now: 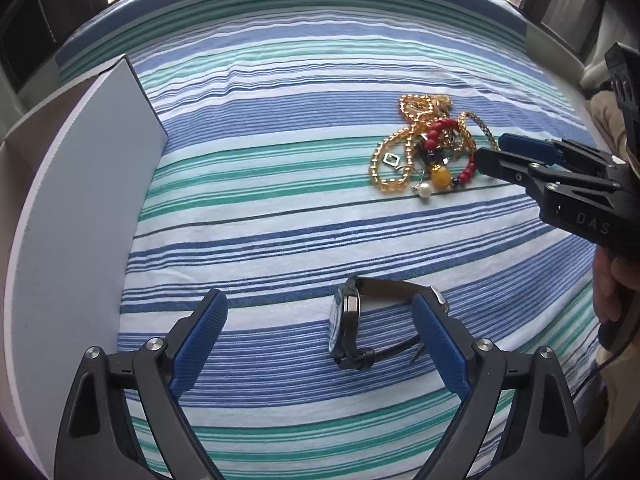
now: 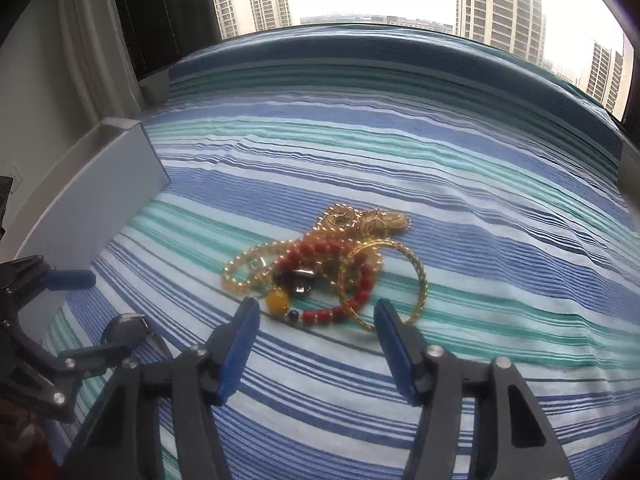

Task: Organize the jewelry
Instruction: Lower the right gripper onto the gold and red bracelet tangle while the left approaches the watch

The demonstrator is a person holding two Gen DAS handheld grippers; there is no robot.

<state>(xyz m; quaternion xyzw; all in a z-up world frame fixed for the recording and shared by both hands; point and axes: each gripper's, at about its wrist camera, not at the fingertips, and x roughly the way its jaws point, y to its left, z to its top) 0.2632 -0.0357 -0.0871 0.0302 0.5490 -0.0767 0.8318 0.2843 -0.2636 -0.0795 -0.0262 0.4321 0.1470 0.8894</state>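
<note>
in the left wrist view the left claw (image 1: 320,314) fills the bottom of the frame, spread wide, with the wristwatch (image 1: 352,322) lying on its side between the blue pads, nearer the right one. in the right wrist view the right claw (image 2: 316,316) is also spread at lower centre, its tips just short of the jewelry pile (image 2: 332,264): gold chains, a red bead bracelet (image 2: 344,280) and a gold bangle (image 2: 416,276) tangled mid-frame on the striped bed sheet (image 2: 440,168). a grey box (image 1: 80,208) stands at the left edge.
</note>
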